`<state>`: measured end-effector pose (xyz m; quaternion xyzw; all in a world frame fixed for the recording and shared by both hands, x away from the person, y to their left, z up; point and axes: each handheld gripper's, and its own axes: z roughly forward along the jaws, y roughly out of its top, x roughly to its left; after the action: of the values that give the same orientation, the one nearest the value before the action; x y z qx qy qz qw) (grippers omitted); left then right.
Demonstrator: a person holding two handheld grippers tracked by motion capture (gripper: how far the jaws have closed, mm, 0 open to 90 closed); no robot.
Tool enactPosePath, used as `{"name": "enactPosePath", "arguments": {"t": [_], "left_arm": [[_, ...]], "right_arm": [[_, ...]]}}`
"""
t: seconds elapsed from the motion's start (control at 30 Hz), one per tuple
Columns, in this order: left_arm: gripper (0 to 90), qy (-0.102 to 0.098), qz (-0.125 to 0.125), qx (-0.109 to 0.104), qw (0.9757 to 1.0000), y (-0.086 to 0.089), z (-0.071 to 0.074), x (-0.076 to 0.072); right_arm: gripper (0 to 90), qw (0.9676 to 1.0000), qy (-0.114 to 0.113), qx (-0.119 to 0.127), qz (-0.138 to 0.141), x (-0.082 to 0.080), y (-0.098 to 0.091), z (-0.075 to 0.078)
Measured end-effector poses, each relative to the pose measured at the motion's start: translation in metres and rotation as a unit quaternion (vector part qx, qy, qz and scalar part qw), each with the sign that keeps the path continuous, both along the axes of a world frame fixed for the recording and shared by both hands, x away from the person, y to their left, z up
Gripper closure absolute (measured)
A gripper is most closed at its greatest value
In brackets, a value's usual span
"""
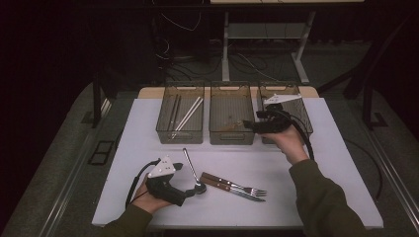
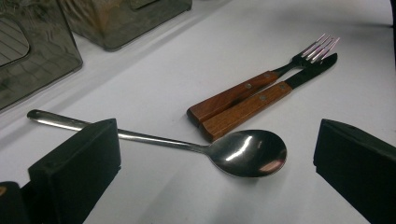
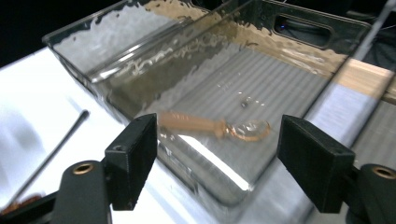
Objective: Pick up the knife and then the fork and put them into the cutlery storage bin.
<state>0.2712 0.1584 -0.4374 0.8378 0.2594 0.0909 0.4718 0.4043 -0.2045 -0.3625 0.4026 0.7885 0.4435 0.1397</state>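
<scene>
A steel spoon (image 2: 247, 151) lies on the white table, its bowl toward me. My left gripper (image 2: 217, 161) is open, with a jaw on either side of the bowl and touching nothing; in the high view it (image 1: 190, 190) sits low at the spoon (image 1: 191, 168). A fork (image 2: 243, 88) and a knife (image 2: 252, 105) with wooden handles lie side by side just past it. My right gripper (image 1: 252, 126) is open and empty at the front rim of the middle bin (image 1: 231, 137). A small wooden-handled spoon (image 3: 210, 127) lies in that bin (image 3: 299, 25), beyond the gripper (image 3: 217, 154).
Three clear bins stand in a row at the back of the table (image 1: 321, 163). The left bin (image 1: 181, 136) holds chopsticks (image 1: 188, 114); the right bin (image 1: 301, 116) is partly hidden by my right hand. Table legs and cables lie on the dark floor behind.
</scene>
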Motion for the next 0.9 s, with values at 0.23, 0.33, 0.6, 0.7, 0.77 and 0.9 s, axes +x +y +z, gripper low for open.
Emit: {"name": "enactPosePath", "arguments": {"t": [0.23,0.33,0.6,0.7,0.77,0.9], "left_arm": [[3.5,0.002,0.003,-0.001,1.0,0.0,0.001,-0.001],[12.2,0.001,0.008,-0.002,1.0,0.001,0.003,0.001],[50.3,0.005,0.011,0.019,0.9997,0.001,0.005,0.017],[66.9,0.011,0.016,0.036,0.9992,-0.004,0.004,0.027],[76.1,0.018,0.016,0.044,0.9988,-0.007,0.002,0.034],[88.2,0.021,0.022,0.068,0.9972,-0.012,-0.001,0.05]], "right_arm": [[22.1,0.9996,-0.018,-0.02,-0.006,-0.033,-0.015,-0.011],[19.9,0.9996,-0.018,-0.022,-0.003,-0.047,-0.022,-0.021],[18.5,0.9999,-0.013,-0.006,-0.007,-0.079,-0.048,-0.045],[18.5,0.9998,-0.015,-0.009,-0.001,-0.092,-0.058,-0.054],[18.4,0.9998,-0.016,-0.01,0.001,-0.101,-0.065,-0.06],[18.4,0.9998,-0.006,-0.017,-0.003,-0.118,-0.074,-0.07]]}}
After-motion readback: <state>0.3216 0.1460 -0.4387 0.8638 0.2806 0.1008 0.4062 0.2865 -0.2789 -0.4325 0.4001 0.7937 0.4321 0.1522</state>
